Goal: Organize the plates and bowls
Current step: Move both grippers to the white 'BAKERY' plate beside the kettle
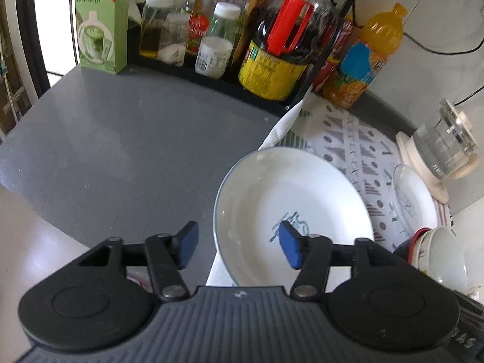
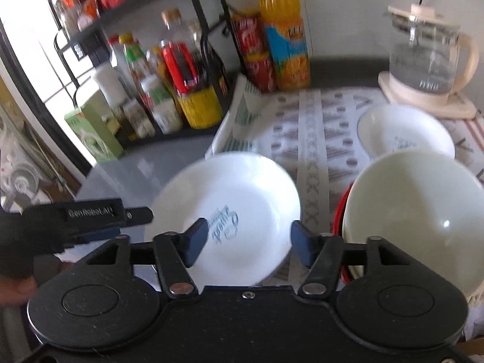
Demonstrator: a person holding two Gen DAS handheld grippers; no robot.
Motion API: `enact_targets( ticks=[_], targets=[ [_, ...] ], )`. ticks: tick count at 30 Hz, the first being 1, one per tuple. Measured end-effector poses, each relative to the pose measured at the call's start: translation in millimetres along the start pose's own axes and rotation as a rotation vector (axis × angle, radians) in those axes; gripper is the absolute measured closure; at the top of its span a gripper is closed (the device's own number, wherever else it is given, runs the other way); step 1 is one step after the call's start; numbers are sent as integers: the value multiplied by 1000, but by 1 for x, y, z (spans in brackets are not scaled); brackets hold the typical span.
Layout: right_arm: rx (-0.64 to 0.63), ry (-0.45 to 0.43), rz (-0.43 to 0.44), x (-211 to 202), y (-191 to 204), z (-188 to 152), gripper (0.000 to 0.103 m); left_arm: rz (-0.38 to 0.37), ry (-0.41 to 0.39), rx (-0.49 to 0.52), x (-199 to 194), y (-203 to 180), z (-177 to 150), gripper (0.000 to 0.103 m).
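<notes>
A white plate (image 1: 302, 187) with a blue print lies partly on the patterned cloth (image 1: 348, 139), partly on the grey counter (image 1: 121, 139). My left gripper (image 1: 239, 248) hovers open above the plate's left rim, with nothing held. In the right wrist view, my right gripper (image 2: 249, 242) stands open above the same plate (image 2: 242, 187), its blue pads clear of it. To the right is a stack of bowls (image 2: 414, 211), a white one on top and a red one under it. A second white dish (image 2: 405, 133) lies beyond the stack, also seen as the dish (image 1: 414, 202) in the left wrist view.
A black rack of sauce bottles (image 1: 211, 45) lines the back of the counter, with a green box (image 1: 99, 27) at its left and an orange juice bottle (image 1: 369, 57) at its right. A glass kettle (image 2: 423, 51) stands at the far right. A gloved hand (image 2: 15, 251) shows at left.
</notes>
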State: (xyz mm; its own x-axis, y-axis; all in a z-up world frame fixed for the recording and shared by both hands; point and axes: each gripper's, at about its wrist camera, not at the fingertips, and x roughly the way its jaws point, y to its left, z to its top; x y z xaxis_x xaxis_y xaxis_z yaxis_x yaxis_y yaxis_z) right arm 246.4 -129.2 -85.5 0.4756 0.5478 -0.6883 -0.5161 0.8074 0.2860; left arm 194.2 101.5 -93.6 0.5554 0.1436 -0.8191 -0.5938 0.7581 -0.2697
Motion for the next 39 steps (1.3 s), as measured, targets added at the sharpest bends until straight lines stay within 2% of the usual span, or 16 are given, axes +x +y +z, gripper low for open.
enact_targets(
  ticks=[2, 5, 16, 20, 24, 26, 29, 39],
  targets=[
    [3, -35, -7, -7, -2, 4, 25, -6, -24, 10, -4, -3, 0, 41],
    [7, -82, -27, -17, -8, 7, 17, -18, -37, 18, -8, -10, 2, 40],
    [93, -136, -113, -36, -45, 4, 10, -83, -52, 84, -6, -44, 6, 40],
    [129, -159, -149, -45, -60, 2, 1, -116, -44, 111, -3, -60, 6, 40],
    [168, -179, -181, -53, -76, -2, 1, -150, -14, 121, 1, -74, 5, 38],
    [193, -182, -194, -55, -85, -3, 0, -160, -7, 125, 2, -82, 4, 29],
    [230, -192, -212, -58, -96, -5, 0, -187, -6, 142, 3, -93, 4, 21],
    [312, -207, -258, -60, -130, -9, 0, -243, 25, 203, 15, -131, 9, 19]
  ],
)
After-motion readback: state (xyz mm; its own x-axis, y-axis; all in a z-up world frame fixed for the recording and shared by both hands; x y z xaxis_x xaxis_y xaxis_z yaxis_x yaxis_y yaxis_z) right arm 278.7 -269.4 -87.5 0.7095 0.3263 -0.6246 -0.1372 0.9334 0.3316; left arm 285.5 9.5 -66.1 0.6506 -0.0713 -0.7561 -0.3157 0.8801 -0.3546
